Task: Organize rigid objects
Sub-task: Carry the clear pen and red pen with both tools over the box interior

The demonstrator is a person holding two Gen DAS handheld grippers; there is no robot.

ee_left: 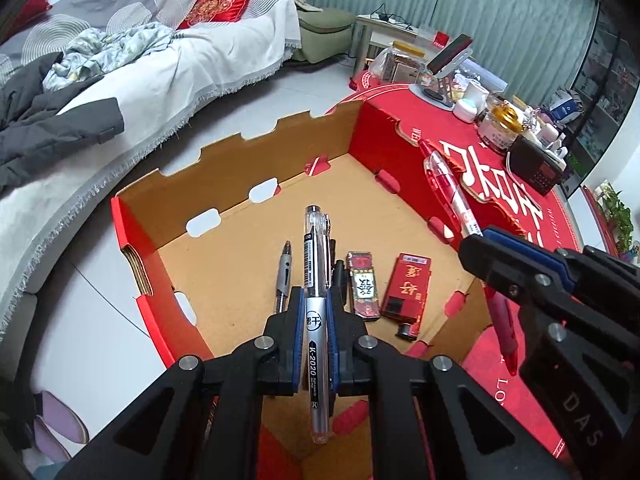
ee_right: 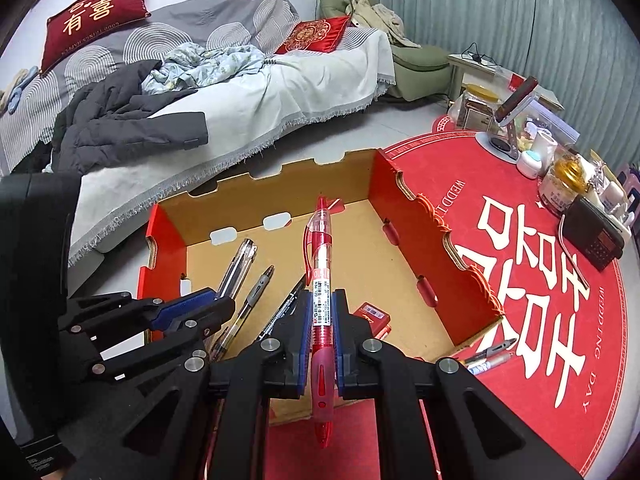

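Clear plastic pen [ee_left: 316, 280] clamped lengthwise, corrugated cardboard box [ee_left: 224, 264] beneath.

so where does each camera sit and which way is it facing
Left wrist: on the left gripper, looking down along its jaws, shut on a clear pen, into the cardboard tray; right gripper at right.
Right wrist: on the right gripper, holding a red pen; left gripper at left.
Shared: tray, red tablecloth, sofa.

Both wrist cameras looked steeply down along their fingers, close above the shared cardboard box [ee_left: 240, 184] [ee_right: 400, 184].
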